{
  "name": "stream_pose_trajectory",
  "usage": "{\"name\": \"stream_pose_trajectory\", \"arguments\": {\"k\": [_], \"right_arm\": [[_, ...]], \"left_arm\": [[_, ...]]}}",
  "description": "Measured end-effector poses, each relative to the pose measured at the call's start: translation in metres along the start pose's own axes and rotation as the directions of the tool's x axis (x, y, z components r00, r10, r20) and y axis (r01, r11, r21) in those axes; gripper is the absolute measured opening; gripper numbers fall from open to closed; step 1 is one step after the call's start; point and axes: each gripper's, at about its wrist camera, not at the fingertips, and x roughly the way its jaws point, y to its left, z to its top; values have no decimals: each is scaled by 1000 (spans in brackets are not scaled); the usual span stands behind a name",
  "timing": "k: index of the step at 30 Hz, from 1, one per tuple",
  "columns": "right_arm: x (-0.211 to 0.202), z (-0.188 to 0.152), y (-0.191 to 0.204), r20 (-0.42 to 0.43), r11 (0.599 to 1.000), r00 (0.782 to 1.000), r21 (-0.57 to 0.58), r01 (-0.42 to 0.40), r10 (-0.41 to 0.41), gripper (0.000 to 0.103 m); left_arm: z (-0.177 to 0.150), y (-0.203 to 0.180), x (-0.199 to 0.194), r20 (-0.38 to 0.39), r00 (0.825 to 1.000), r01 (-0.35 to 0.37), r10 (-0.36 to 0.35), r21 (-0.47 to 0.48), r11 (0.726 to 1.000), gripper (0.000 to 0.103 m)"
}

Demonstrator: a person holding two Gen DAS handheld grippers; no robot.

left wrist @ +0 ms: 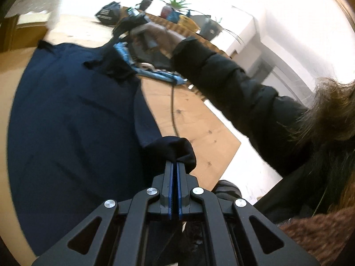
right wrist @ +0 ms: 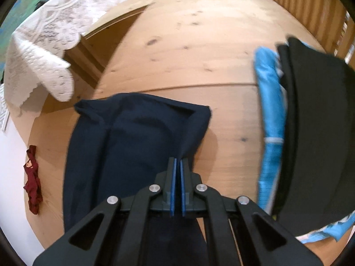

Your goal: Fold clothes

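Garment: navy garment (right wrist: 133,146) lies spread on the wooden worktop (right wrist: 188,51), one corner bunched and lifted at each gripped end.
Left hand-held gripper (left wrist: 176,164): jaws closed on a dark, balled-up fold of the navy garment (left wrist: 73,119) at its near edge, beside the bare worktop (left wrist: 199,119).
Right hand-held gripper (right wrist: 178,160): blue pads pressed together, pinching a corner of the same cloth, which hangs up toward the tips.
Right hand (left wrist: 155,33): seen from the left wrist view, wrapped round its gripper handle above the far end of the garment; black padded sleeve (left wrist: 233,84) runs back from it.
Pile: bright blue cloth (right wrist: 269,102) with a black garment (right wrist: 317,133) on top, on the worktop to the right of the navy piece, apart from it.
Edge of worktop: small dark red item (right wrist: 32,179) near the left rim.
Beyond: white lace cloth (right wrist: 44,44) draped over neighbouring furniture.
Cable: dark cord (left wrist: 173,110) trails across the wood beside the garment.
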Motion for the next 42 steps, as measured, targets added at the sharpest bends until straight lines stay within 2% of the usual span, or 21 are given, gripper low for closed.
{"name": "stream_pose_trajectory", "arguments": {"k": [6, 12, 15, 16, 18, 20, 24, 29, 33, 37, 40, 42], "right_arm": [[14, 9, 76, -3, 997, 1000, -76, -10, 9, 4], [69, 7, 150, -73, 988, 997, -157, -12, 1, 4], [101, -1, 166, -141, 984, 987, -172, 47, -72, 15], [99, -3, 168, -142, 985, 988, -171, 30, -55, 18], [77, -10, 166, -116, 985, 993, -168, -33, 14, 32], [44, -23, 160, -82, 980, 996, -194, -39, 24, 47], [-14, -89, 135, -98, 962, 995, -273, -24, -3, 47], [-72, -232, 96, -145, 925, 989, -376, -51, -4, 47], [-95, -334, 82, -187, 912, 982, -402, -85, 9, 47], [-115, -418, 82, -218, 899, 975, -419, -130, 40, 47], [-126, -468, 90, -216, 880, 976, -456, -135, 37, 47], [-131, -493, 97, -213, 877, 976, -460, -135, 38, 47]], "left_arm": [[-31, 11, -27, 38, 999, -19, 21, -64, 998, 2], [-58, 23, -34, 31, 998, -44, 48, -119, 992, 3], [-62, 16, -25, -11, 998, -59, 59, -81, 995, 3], [-62, 12, -22, -19, 998, -57, 56, -62, 996, 2], [-61, 3, -18, -28, 998, -48, 47, -27, 998, 2], [-60, -5, -14, -31, 999, -43, 43, 4, 999, 2], [-62, -16, -9, -35, 999, -37, 37, 29, 999, 1], [-69, -20, -11, -8, 1000, -23, 23, 10, 1000, 1], [-80, -12, -16, -20, 994, -109, 108, -6, 994, 1], [-87, -1, -40, -33, 985, -170, 169, -25, 985, 1], [-76, 0, -52, -51, 982, -179, 180, 28, 983, 1], [-63, 3, -47, -77, 984, -157, 161, 50, 986, 4]]}}
